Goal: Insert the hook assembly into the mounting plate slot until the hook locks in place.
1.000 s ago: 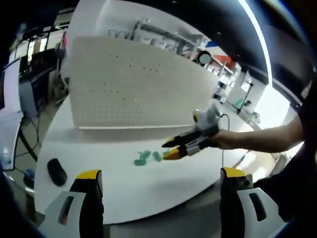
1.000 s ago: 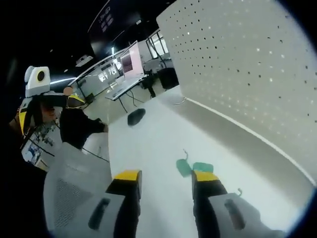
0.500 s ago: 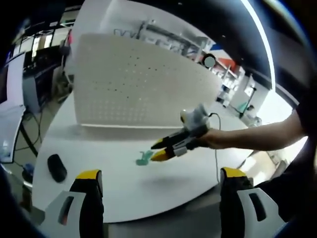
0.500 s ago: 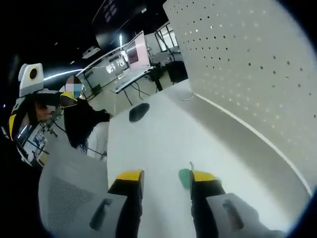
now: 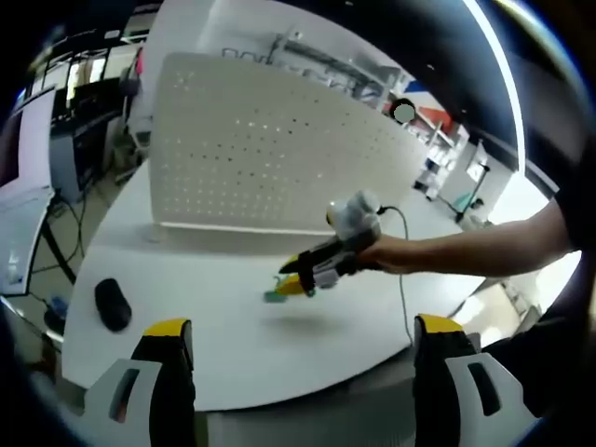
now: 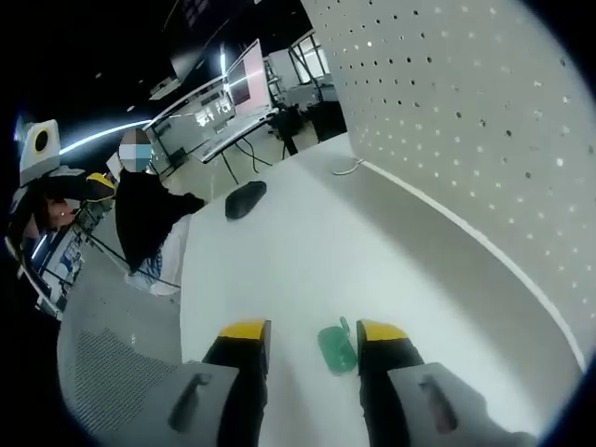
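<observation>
Right now your right gripper (image 6: 303,333) has its yellow-tipped jaws apart, nothing clamped, low over the white table (image 6: 279,270). A green hook piece (image 6: 336,347) lies flat on the table between those jaws, nearer the right-hand one; contact with that jaw is too close to call. In the left gripper view the same green piece (image 5: 277,296) sits on the table just under the tips of your right gripper (image 5: 296,281), which comes in from the right, held by your hand (image 5: 396,253). Only one green piece is distinguishable; the hook wire on it is too small to make out. Your left gripper (image 5: 303,328) has its jaws spread wide, holding nothing, well back from the piece at the near table edge. A white perforated panel (image 5: 270,154) stands upright along the far side of the table, well apart from the green piece. A dark mouse-shaped object (image 5: 114,304) lies on the table off to the left. In the right gripper view, a person in dark clothes (image 6: 144,214) stands past the table end.
</observation>
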